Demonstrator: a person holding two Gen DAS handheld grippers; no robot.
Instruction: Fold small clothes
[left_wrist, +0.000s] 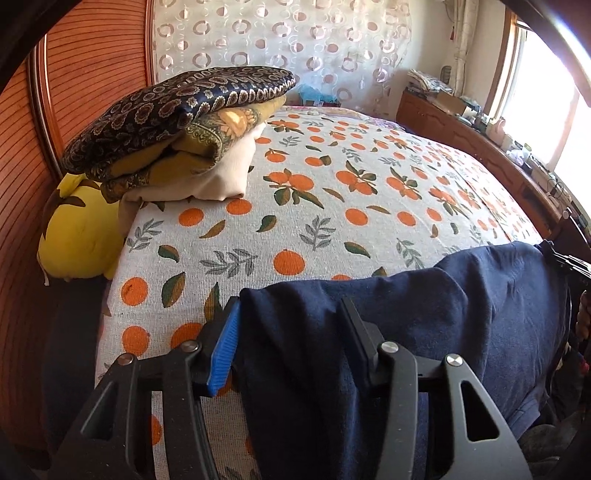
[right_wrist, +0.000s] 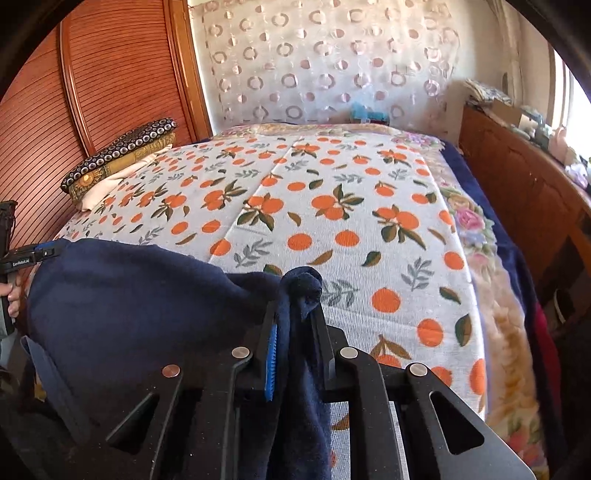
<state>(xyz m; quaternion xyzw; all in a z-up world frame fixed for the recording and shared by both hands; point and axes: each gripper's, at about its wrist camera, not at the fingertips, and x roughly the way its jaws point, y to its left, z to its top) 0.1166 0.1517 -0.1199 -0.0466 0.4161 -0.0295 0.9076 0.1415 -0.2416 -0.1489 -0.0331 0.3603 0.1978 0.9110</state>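
Note:
A navy blue garment (left_wrist: 424, 332) hangs between my two grippers above the near edge of the bed. My left gripper (left_wrist: 291, 325) has its jaws wide apart, with a fold of the garment draped between them. My right gripper (right_wrist: 295, 314) is shut on a bunched corner of the same garment (right_wrist: 129, 302). The left gripper (right_wrist: 44, 253) also shows at the left edge of the right wrist view, at the garment's other end. The right gripper's tip (left_wrist: 569, 260) shows at the right edge of the left wrist view.
The bed has an orange-print cover (left_wrist: 332, 206). Folded patterned blankets (left_wrist: 177, 122) are stacked at its far left, with a yellow plush (left_wrist: 77, 229) beside them. A wooden cabinet (right_wrist: 524, 192) with clutter runs along the right. A wooden wardrobe (right_wrist: 110, 81) stands on the left.

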